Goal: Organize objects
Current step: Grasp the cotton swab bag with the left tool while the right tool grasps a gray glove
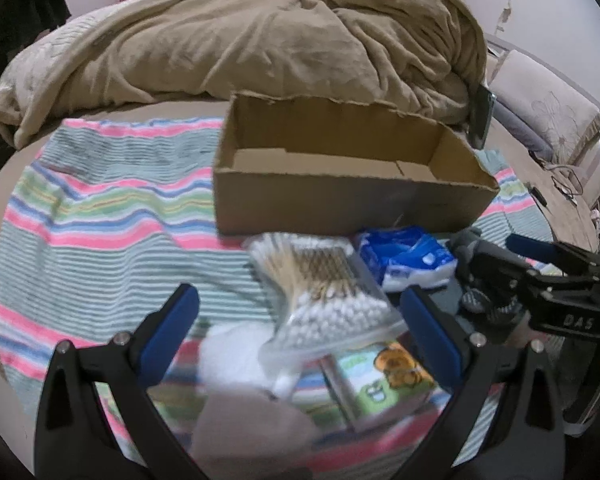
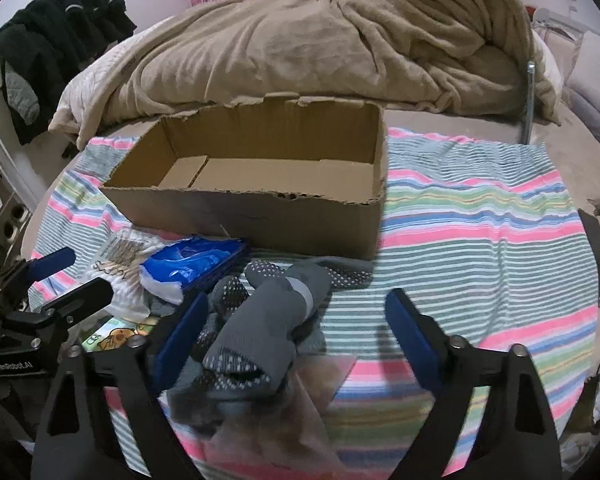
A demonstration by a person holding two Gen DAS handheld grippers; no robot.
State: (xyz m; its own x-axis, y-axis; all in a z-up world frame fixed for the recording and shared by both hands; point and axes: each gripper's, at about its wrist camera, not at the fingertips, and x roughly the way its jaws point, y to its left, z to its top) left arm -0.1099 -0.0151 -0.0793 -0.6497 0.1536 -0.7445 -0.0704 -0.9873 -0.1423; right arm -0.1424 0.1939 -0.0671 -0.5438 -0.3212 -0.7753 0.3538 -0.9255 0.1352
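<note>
The cardboard box [image 1: 340, 184] is sitting empty on the bed's striped towel [image 1: 100, 208]. Before it, the cotton-swab case [image 1: 324, 292] is lying between the left gripper [image 1: 300, 328] jaws, spread wide; closing squarely across its sides seems best. The right gripper [image 2: 296, 324], jaws wide, is hovering over grey socks [image 2: 268, 320].

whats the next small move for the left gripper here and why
Probably ease the left gripper forward and down so its open jaws straddle the cotton swab pack, then close. The pack already lies between the blue pads, nothing is gripped, and the cardboard box just behind it stands empty.
</note>
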